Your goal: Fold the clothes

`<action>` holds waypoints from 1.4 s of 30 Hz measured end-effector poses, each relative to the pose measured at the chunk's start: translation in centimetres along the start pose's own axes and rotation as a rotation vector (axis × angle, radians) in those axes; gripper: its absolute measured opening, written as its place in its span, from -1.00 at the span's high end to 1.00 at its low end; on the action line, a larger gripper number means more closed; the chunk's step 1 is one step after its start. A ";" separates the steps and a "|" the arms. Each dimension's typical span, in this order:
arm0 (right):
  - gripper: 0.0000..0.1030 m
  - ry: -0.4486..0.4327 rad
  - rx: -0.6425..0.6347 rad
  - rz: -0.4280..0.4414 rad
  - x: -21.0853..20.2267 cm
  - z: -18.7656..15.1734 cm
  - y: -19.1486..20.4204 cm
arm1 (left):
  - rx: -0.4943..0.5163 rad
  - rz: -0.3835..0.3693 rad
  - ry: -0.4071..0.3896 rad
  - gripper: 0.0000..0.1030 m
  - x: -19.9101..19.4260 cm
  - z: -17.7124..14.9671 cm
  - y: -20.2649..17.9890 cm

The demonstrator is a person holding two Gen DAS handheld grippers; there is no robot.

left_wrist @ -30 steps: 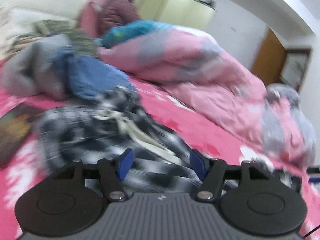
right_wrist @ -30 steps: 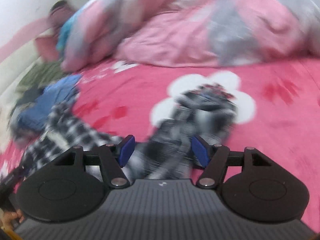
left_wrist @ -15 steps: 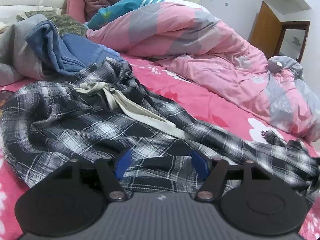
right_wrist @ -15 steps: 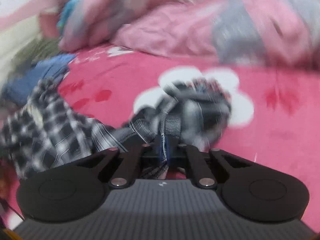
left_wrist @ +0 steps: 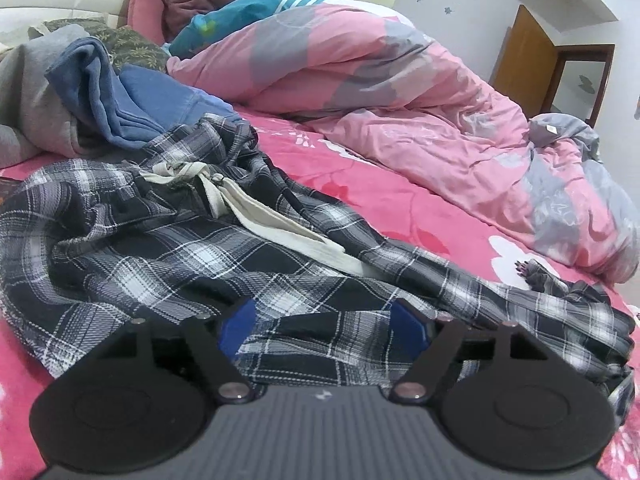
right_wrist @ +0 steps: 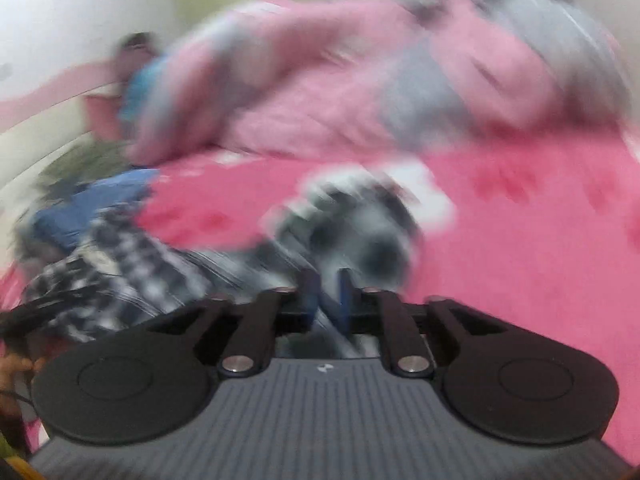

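A black-and-white plaid garment (left_wrist: 200, 256) with a cream drawstring (left_wrist: 256, 212) lies spread and crumpled on the pink bedsheet (left_wrist: 400, 208). My left gripper (left_wrist: 322, 326) sits low over its near edge. Its jaws are opening wide, with plaid cloth lying between and under the blue pads (left_wrist: 236, 328), and the pads do not press on it. The right wrist view is blurred by motion. There my right gripper (right_wrist: 327, 300) is at the bunched far end of the plaid garment (right_wrist: 360, 232). Its jaws are opening from a narrow gap that has a strip of cloth in it.
A pink and grey duvet (left_wrist: 400, 92) is heaped along the far side of the bed. A blue garment (left_wrist: 132, 96) and a grey one (left_wrist: 28, 92) lie piled at the left, with pillows behind them. A wooden door (left_wrist: 524, 56) stands at the back right. A hand (right_wrist: 12, 372) shows at the lower left.
My left gripper dropped onto the plaid garment, then stayed put while its jaws widened. My right gripper shut on the garment's bunched end, moved sideways with it, and its pads have now parted slightly.
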State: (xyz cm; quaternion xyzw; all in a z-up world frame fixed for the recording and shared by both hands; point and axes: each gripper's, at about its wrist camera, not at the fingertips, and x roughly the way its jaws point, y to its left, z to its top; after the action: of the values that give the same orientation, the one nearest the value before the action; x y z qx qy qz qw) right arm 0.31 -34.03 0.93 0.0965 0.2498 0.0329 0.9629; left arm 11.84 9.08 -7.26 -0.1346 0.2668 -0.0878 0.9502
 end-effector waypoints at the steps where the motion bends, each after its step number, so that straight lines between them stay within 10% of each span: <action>1: -0.21 0.000 -0.050 0.027 0.7 0.7 1.1 | 0.000 -0.001 0.000 -0.50 0.0 0.0 0.0; 6: -0.57 0.179 -0.288 0.075 7.6 1.0 5.2 | -0.012 -0.017 -0.006 -0.55 -0.1 0.0 0.2; 8: 0.84 0.296 -0.345 0.056 10.4 0.6 5.8 | -0.021 -0.030 -0.009 -0.59 -0.1 0.0 0.3; 22: 0.84 0.088 -0.304 0.083 14.6 16.8 10.4 | -0.086 -0.098 -0.035 -0.65 -0.4 -0.1 1.5; 30: 0.71 0.162 -0.112 0.082 19.0 15.3 8.3 | -0.086 -0.098 -0.033 -0.66 -0.3 -0.1 1.5; 37: -0.17 0.033 0.143 0.029 14.9 11.9 -0.2 | -0.083 -0.093 -0.030 -0.66 -0.3 -0.1 1.5; 42: -0.21 0.078 0.300 -0.054 12.1 8.0 -7.0 | -0.078 -0.089 -0.025 -0.68 -0.2 -0.1 1.4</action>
State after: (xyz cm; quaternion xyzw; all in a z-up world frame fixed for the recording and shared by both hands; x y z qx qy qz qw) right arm 14.90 -40.84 0.61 0.2312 0.2916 -0.0267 0.9278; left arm 11.72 10.41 -7.66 -0.1843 0.2518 -0.1181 0.9427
